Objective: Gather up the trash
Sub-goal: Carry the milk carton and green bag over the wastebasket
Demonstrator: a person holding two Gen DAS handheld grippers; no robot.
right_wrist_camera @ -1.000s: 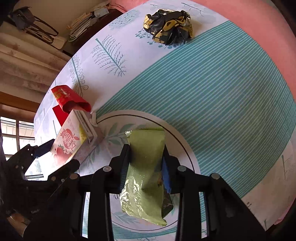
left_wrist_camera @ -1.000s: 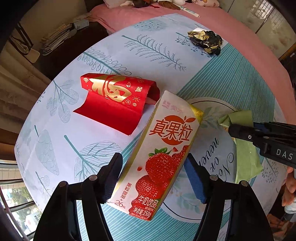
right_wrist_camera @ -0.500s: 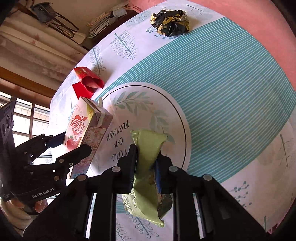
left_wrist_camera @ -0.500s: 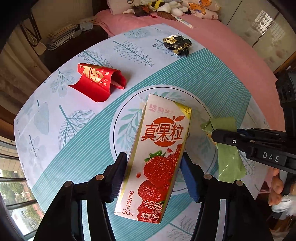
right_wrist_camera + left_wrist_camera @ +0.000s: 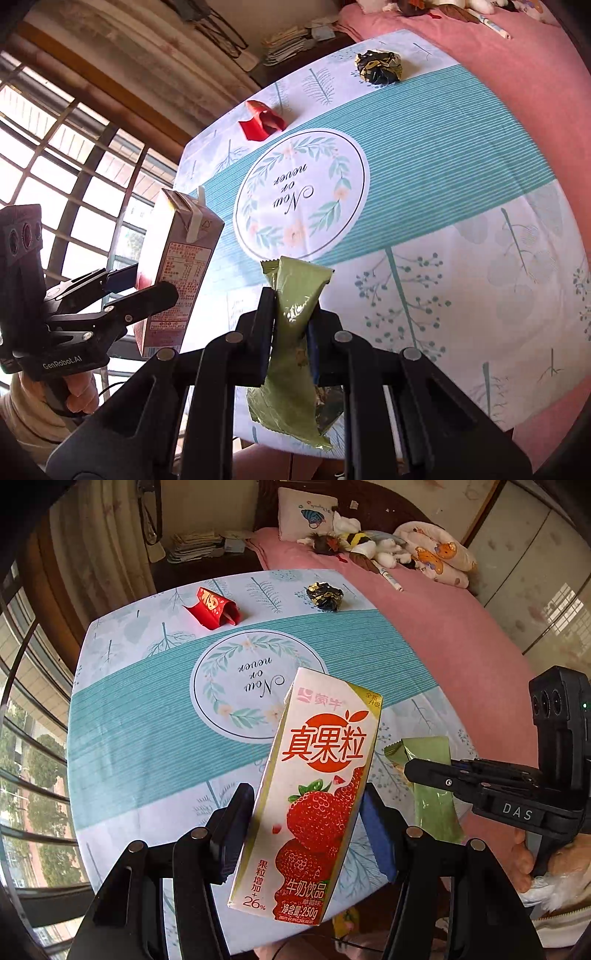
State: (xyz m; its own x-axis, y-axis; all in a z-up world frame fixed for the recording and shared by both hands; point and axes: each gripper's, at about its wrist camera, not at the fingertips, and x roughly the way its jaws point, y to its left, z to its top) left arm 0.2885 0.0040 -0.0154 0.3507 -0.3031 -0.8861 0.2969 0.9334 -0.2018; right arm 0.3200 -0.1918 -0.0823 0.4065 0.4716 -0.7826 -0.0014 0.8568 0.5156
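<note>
1. The strawberry milk carton (image 5: pixel 316 797) is clamped between the jaws of the left gripper (image 5: pixel 306 823), held up in the air above the near edge of the counter (image 5: pixel 147 738), tilted with its top leaning away.
2. The green wrapper (image 5: pixel 295 325) is pinched tight in the jaws of the right gripper (image 5: pixel 291 325) — also off the surface, its crumpled lower end hanging free below the fingers.
3. Two pieces of trash lie on the counter at its far side: a curled red envelope (image 5: pixel 216 607) and, well apart from it, a crumpled black-and-gold foil wrapper (image 5: pixel 325 595).
4. The counter wears a cloth with a teal striped band, pale leaf prints and a central wreath medallion (image 5: pixel 255 686) with script lettering.
5. Beyond it lies a bed with a pink bedspread (image 5: pixel 461 627) — a pillow (image 5: pixel 306 517), stuffed toys (image 5: pixel 365 542) and a folded blanket (image 5: pixel 436 554) sit at its head.
6. A barred window (image 5: pixel 74 177) and curtains (image 5: pixel 107 535) stand at the left, and stacked papers (image 5: pixel 195 546) rest on a dark cabinet behind the counter.
</note>
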